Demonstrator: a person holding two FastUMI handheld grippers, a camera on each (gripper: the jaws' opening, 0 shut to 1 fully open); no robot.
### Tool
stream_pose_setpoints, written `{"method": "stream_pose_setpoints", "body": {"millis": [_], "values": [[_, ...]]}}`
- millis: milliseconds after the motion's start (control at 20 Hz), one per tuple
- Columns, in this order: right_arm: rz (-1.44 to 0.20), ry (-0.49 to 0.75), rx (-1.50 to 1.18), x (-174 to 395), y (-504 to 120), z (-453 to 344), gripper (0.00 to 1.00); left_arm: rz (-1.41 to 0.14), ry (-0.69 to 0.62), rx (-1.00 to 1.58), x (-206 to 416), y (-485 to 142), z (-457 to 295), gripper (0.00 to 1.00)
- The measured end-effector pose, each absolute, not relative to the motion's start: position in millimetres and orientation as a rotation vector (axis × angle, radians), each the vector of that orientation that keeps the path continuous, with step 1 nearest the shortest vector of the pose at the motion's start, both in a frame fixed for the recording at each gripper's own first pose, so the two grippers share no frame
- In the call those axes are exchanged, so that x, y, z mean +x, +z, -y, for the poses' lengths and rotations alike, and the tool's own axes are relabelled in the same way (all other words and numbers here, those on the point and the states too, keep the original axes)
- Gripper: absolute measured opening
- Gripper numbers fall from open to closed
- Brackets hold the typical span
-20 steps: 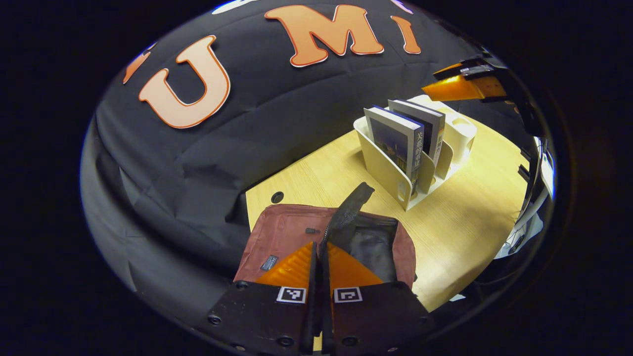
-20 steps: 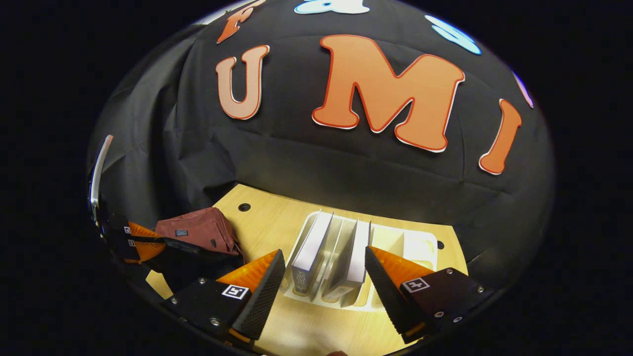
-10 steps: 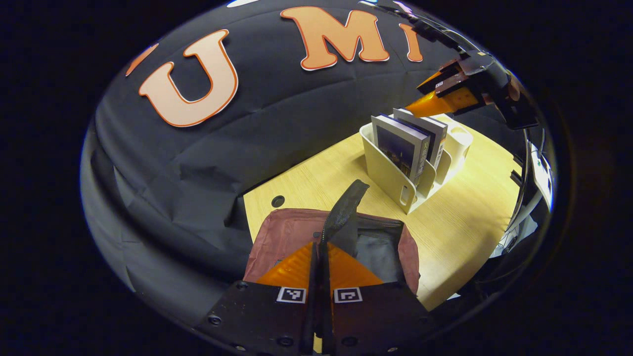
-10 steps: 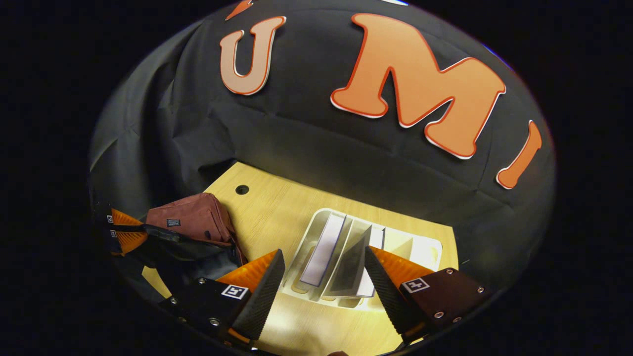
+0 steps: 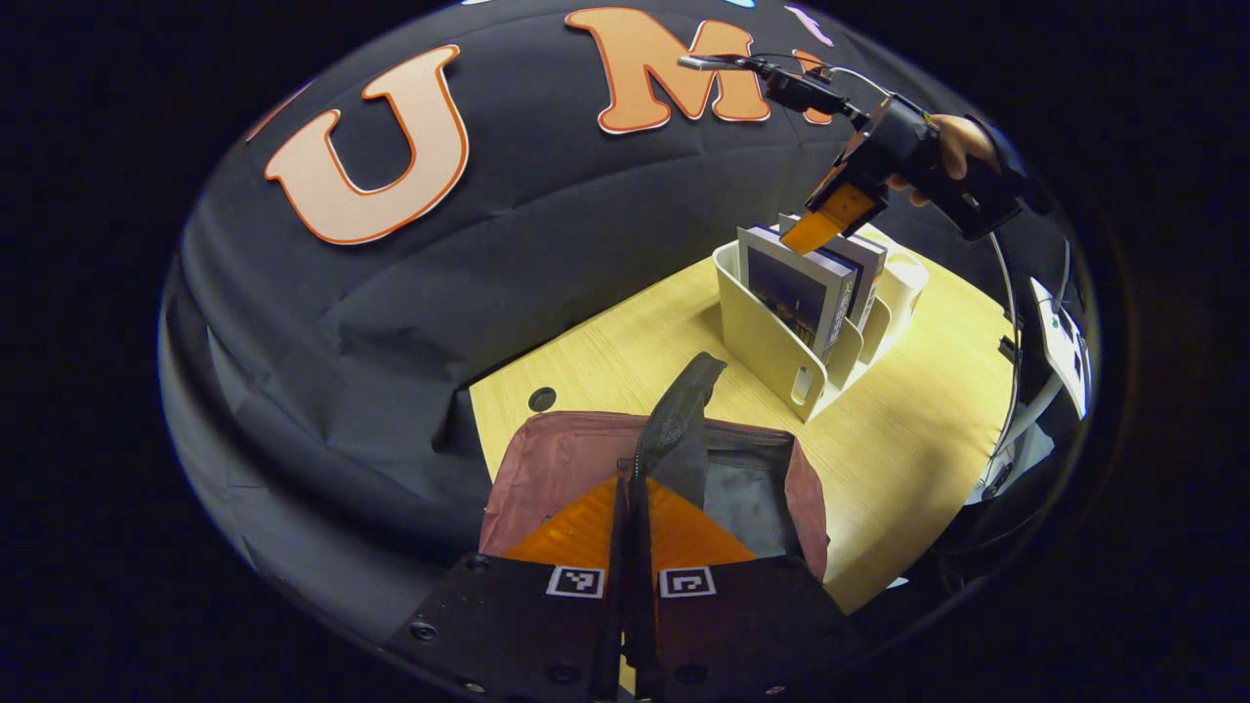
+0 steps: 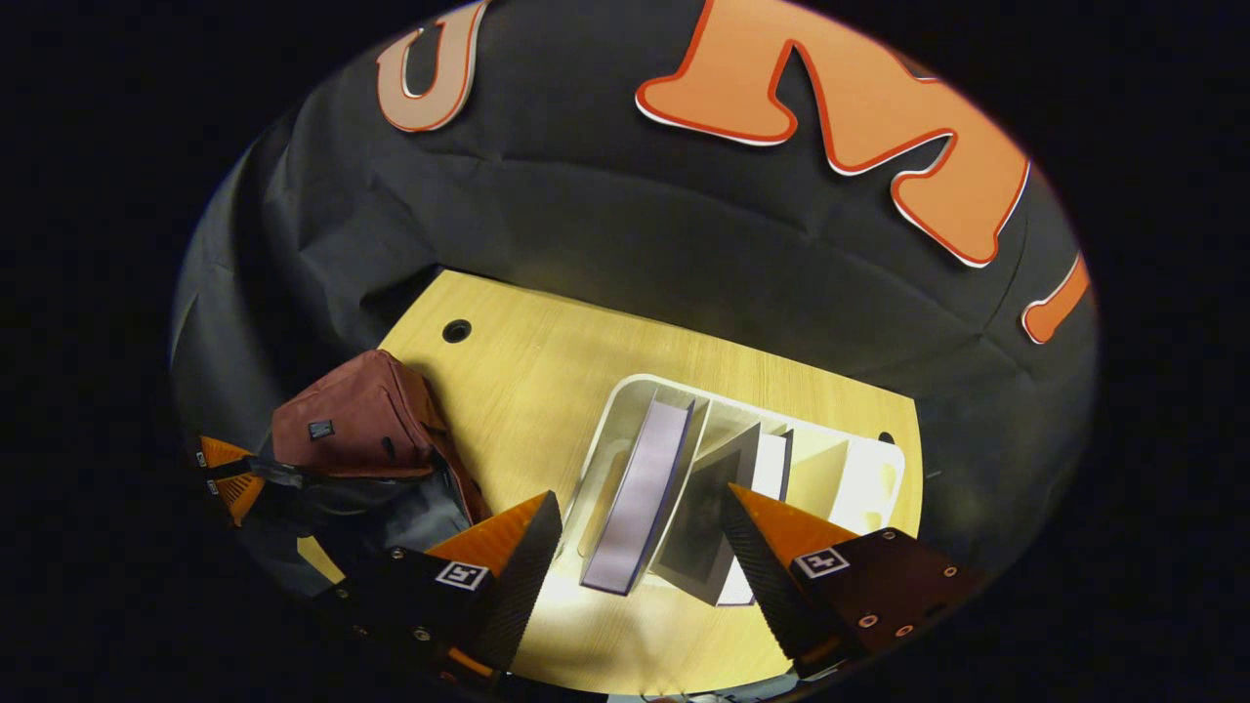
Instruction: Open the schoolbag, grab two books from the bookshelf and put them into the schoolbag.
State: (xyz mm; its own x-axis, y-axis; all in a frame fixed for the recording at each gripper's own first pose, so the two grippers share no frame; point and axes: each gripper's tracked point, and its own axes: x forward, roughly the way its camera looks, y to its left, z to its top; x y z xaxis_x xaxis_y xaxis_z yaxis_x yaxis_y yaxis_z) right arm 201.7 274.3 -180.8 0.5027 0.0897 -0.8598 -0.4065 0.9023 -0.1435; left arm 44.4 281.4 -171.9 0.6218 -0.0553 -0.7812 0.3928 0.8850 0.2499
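Note:
The maroon schoolbag (image 5: 562,464) lies at the table's near end, its mouth open on a dark lining. My left gripper (image 5: 633,488) is shut on the bag's black flap (image 5: 681,410), which stands up from between the fingers. Two books (image 5: 796,288) stand upright in a cream rack (image 5: 767,347). In the right gripper view, my right gripper (image 6: 640,500) hangs open above the rack (image 6: 625,402), fingers either side of the pale-edged book (image 6: 646,459) and the grey book (image 6: 708,513). The left gripper view has the right gripper (image 5: 820,220) just over the book tops, apart from them.
The wooden table (image 5: 908,420) has a cable hole (image 5: 540,398) near the bag. The black cloth wall rises close behind the rack. A hand (image 5: 952,142) holds the right gripper. The rack's far slots (image 6: 859,483) hold no books. The bag (image 6: 352,430) sits left of the rack.
My right gripper came in over the rack and tipped downward toward the book tops, staying open. The left gripper kept its hold on the flap and barely moved.

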Motion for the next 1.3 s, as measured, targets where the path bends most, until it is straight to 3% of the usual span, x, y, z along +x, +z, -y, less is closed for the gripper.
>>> {"method": "stream_pose_setpoints", "body": {"millis": [550,700,800,850,1050,1300], "values": [[-1.291,0.246,-0.198,208.7,-228.4,-282.1,0.96,-0.866,-0.272,0.379,45.6,-180.8,-291.4,0.07],[-1.336,0.217,-0.217,206.0,-238.7,-278.3,0.83,-0.868,-0.269,0.367,44.4,-181.6,-293.4,0.07],[-1.351,0.204,-0.222,206.4,-242.2,-279.3,0.60,-0.865,-0.270,0.363,44.1,-181.8,-294.4,0.07],[-1.352,0.200,-0.221,206.3,-243.1,-278.5,0.62,-0.865,-0.270,0.361,44.6,-181.8,-294.7,0.07],[-1.382,0.180,-0.252,203.3,-251.7,-275.9,0.43,-0.869,-0.274,0.351,43.0,-184.1,-294.1,0.07],[-1.413,0.162,-0.268,200.3,-257.6,-275.3,0.40,-0.871,-0.275,0.351,41.5,-185.4,-293.9,0.07]]}}
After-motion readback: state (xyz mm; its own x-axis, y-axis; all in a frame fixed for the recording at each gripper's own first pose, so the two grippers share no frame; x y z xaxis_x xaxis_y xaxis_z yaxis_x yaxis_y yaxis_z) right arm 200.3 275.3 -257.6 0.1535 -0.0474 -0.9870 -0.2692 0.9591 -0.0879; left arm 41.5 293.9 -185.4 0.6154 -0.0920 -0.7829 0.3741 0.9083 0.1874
